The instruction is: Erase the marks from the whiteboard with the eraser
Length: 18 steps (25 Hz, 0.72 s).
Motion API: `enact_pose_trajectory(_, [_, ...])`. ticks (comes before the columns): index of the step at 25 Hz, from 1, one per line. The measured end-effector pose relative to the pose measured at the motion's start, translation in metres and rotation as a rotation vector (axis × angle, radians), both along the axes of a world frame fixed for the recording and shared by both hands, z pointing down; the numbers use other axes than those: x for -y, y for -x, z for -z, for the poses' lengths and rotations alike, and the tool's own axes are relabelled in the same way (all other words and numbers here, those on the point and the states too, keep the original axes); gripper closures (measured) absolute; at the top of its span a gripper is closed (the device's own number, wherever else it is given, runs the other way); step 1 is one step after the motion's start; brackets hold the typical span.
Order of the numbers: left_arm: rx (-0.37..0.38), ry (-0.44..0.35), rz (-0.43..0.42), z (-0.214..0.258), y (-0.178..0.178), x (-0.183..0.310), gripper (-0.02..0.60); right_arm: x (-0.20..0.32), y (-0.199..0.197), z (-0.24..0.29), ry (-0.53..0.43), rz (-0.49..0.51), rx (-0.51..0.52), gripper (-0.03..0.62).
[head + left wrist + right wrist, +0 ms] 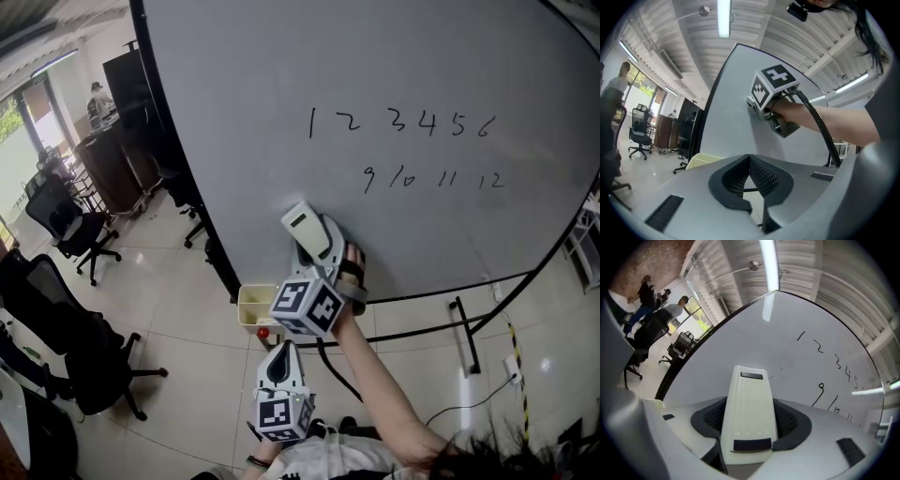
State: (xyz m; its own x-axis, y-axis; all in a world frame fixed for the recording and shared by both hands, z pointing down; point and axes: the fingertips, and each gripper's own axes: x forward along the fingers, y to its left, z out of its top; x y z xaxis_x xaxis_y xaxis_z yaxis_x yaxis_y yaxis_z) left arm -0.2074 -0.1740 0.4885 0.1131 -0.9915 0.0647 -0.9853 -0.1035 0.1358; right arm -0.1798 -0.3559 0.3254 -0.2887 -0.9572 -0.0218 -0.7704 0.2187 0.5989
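Eraser [749, 413] sits clamped between fingers [790, 423] of the right gripper [750, 427].

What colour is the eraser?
Cream-white eraser with two dark bars, clearest in the right gripper view.

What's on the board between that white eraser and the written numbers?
Just bare whiteboard: the head view shows the eraser below-left of the numbers with unmarked board between; the right gripper view adds only faint specks.

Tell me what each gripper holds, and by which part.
Right gripper clamps the whiteboard eraser by the sides of its rear half, front end projecting. Left gripper is shut on nothing.
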Motion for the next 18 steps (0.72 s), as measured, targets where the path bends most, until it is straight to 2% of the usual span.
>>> enact_pose_trajectory(1, [0.003, -0.008, 0.004, 0.002, 0.001, -0.001, 0.586, 0.001, -0.006, 0.001, 0.016, -0.008, 0.019, 0.306])
enact_pose_trajectory(4, [0.005, -0.013, 0.024, 0.003, 0.009, -0.002, 0.586, 0.013, -0.071, 0.036, 0.059, -0.085, 0.275, 0.306])
enact_pose_trajectory(6, [-0.012, 0.012, 0.040, -0.004, 0.015, -0.002, 0.586, 0.015, -0.100, 0.059, 0.072, -0.124, 0.387, 0.306])
enact_pose_trajectory(7, [-0.024, 0.023, 0.044, -0.007, 0.015, -0.001, 0.586, 0.013, -0.099, 0.062, 0.081, -0.121, 0.382, 0.307])
enact_pose_trajectory(8, [-0.034, 0.029, 0.044, -0.008, 0.015, 0.000, 0.586, 0.011, -0.087, 0.057, 0.090, -0.104, 0.329, 0.306])
enact_pose_trajectory(10, [-0.042, 0.024, 0.037, -0.006, 0.010, 0.003, 0.586, 0.009, -0.061, 0.040, 0.089, -0.072, 0.158, 0.306])
enact_pose_trajectory(11, [-0.039, 0.016, 0.032, -0.004, 0.008, 0.004, 0.586, 0.010, -0.062, 0.037, 0.084, -0.075, 0.113, 0.306])
enact_pose_trajectory(12, [-0.035, 0.006, 0.028, -0.001, 0.006, 0.004, 0.586, 0.013, -0.076, 0.040, 0.086, -0.092, 0.133, 0.306])
enact_pose_trajectory(15, [-0.031, -0.005, 0.018, 0.002, 0.004, 0.004, 0.586, 0.023, -0.142, 0.073, 0.109, -0.172, 0.357, 0.307])
enact_pose_trajectory(16, [-0.033, 0.002, 0.011, 0.000, 0.003, 0.004, 0.586, 0.022, -0.151, 0.081, 0.109, -0.193, 0.375, 0.307])
enact_pose_trajectory(18, [-0.040, 0.017, 0.002, -0.004, -0.001, 0.006, 0.586, 0.018, -0.132, 0.073, 0.111, -0.184, 0.281, 0.307])
